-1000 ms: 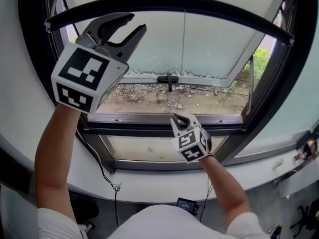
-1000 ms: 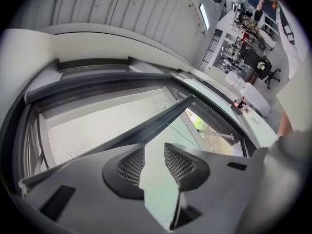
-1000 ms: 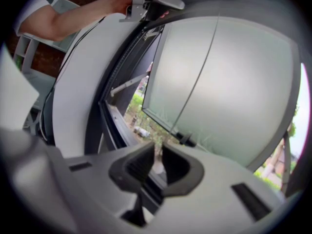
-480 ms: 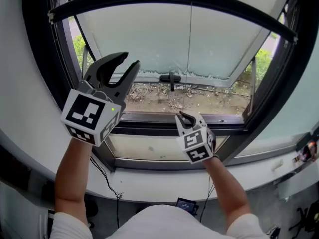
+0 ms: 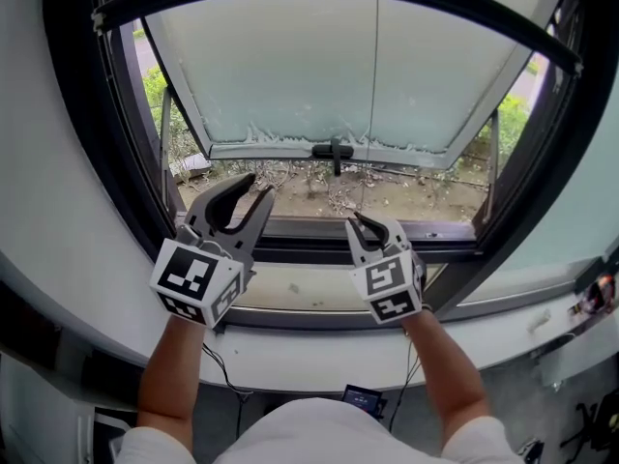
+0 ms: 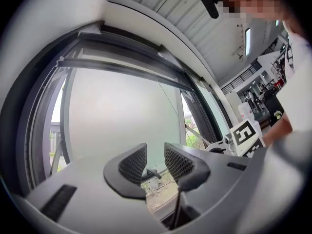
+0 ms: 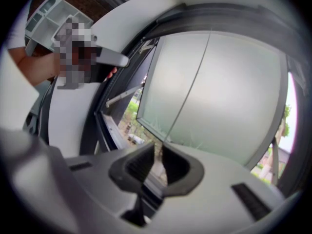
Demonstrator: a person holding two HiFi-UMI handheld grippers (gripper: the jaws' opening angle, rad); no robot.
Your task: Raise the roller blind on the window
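My right gripper (image 5: 366, 222) has its fingers clenched on the pull cord (image 5: 375, 85) running up from them; my left gripper (image 5: 259, 185) fingers (released, empty) face the roller blind (image 5: 290, 66).

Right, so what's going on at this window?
A person stands at the window with a gripper in each hand. The right gripper is closed on the thin cord that hangs down in front of the pane. The left gripper is open and empty, held beside it. The pane is tilted open outward.
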